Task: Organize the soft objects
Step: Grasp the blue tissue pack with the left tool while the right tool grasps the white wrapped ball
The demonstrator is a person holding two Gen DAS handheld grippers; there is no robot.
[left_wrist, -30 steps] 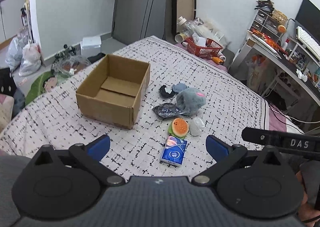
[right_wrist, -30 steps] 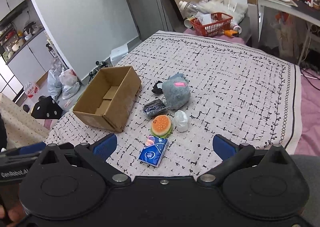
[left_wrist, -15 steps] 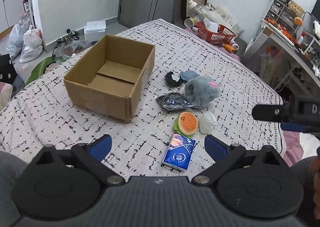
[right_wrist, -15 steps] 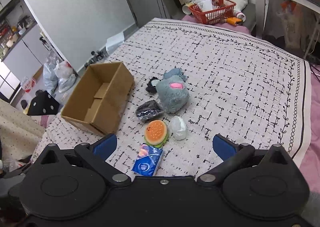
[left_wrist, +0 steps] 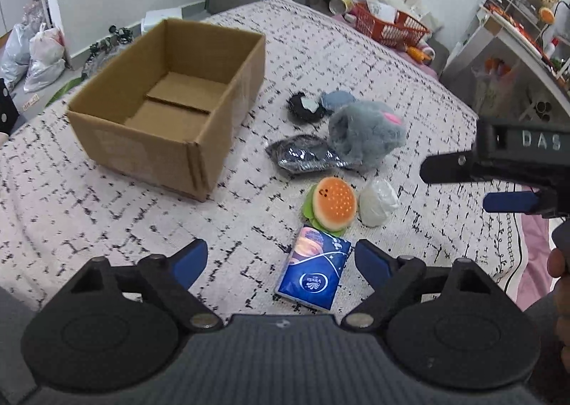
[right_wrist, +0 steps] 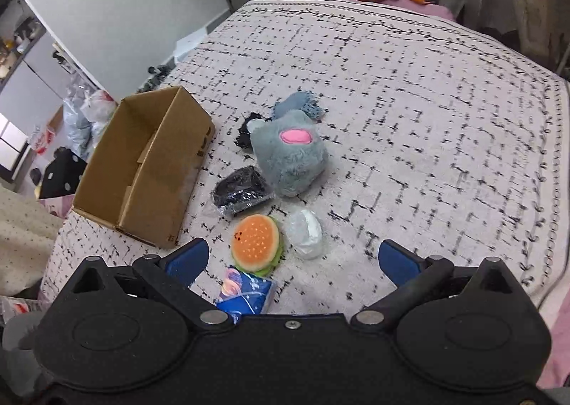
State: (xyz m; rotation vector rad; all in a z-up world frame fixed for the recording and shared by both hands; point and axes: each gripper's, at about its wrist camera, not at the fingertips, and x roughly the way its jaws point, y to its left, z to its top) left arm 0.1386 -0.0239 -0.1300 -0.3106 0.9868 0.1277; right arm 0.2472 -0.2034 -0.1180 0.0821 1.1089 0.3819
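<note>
grey plush (left_wrist: 367,136), burger toy (left_wrist: 333,203), blue tissue pack (left_wrist: 313,267) lie beside the open, empty cardboard box (left_wrist: 171,102).

Readable marks: two, both in the left wrist view.

White raised letters "DAS" stand on the black body of the right gripper (left_wrist: 516,169), at the right edge of the view; any letters past them are cut off by the frame. The blue tissue pack (left_wrist: 315,267) lying on the bedspread carries a white round logo with a brand word under it, which looks like "Vinda" but is too small to confirm. The cardboard box (right_wrist: 149,173) shows small dark print on its near corner in the right wrist view, illegible.
</note>
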